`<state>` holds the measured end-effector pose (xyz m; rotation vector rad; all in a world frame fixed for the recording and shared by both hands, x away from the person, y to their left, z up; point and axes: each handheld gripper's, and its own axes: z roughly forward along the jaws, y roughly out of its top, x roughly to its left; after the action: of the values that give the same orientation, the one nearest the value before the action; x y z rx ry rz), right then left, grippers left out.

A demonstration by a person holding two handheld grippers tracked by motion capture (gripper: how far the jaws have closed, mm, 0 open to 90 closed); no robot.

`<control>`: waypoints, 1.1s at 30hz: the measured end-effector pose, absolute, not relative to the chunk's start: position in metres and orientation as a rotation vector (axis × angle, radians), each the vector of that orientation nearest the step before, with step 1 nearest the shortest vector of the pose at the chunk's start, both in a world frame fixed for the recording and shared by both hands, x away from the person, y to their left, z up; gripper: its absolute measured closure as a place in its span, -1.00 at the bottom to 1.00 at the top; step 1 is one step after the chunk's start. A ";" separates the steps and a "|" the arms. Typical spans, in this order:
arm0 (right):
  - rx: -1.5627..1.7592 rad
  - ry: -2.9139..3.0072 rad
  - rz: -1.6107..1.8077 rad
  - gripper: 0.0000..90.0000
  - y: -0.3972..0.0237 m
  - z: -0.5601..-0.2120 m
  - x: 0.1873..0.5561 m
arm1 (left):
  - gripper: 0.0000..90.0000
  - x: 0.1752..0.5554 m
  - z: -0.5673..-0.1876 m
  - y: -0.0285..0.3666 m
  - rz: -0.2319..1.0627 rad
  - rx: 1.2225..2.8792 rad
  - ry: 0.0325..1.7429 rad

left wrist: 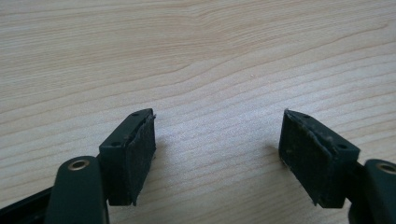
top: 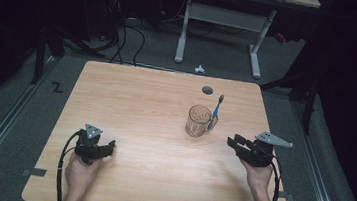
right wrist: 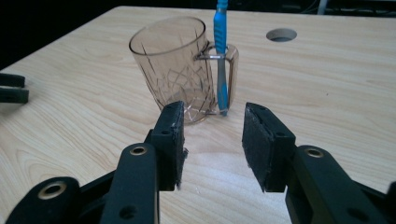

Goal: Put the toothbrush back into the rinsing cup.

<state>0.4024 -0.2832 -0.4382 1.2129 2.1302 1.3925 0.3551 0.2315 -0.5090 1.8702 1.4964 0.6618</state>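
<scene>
A blue toothbrush (right wrist: 221, 56) stands upright, threaded through the handle of a cut-glass mug (right wrist: 173, 65), just ahead of your right claw (right wrist: 212, 140) and a touch to the right of its centre line. The brush looks light and stiff, its plastic stem likely smooth and thin, so expect it to twist or slip unless the pads meet it squarely; the bare stretch of stem above the handle loop seems the cleanest place to take hold. The mug is rigid, probably heavier and breakable, its patterned wall slick; a nudge from a pad could slide or tip it, and the brush would go with it. Your right claw stands partly parted with nothing between its pads, the gap already wider than the stem. Beyond the mug a round hole (right wrist: 281, 34) marks the surface (right wrist: 327, 93). Your left claw (left wrist: 217, 156) rests well apart at the other side, spread wide over bare wood, holding nothing, its hand (top: 80, 170) low on the near edge.
</scene>
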 end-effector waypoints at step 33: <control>1.215 2.188 1.225 0.40 -0.265 -0.472 0.420 | -0.39 0.355 -0.509 0.232 0.662 1.870 1.496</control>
<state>0.4204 -0.2646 -0.4720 1.2153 2.1882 1.2245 0.3551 0.2315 -0.5090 1.8703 1.4964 0.6620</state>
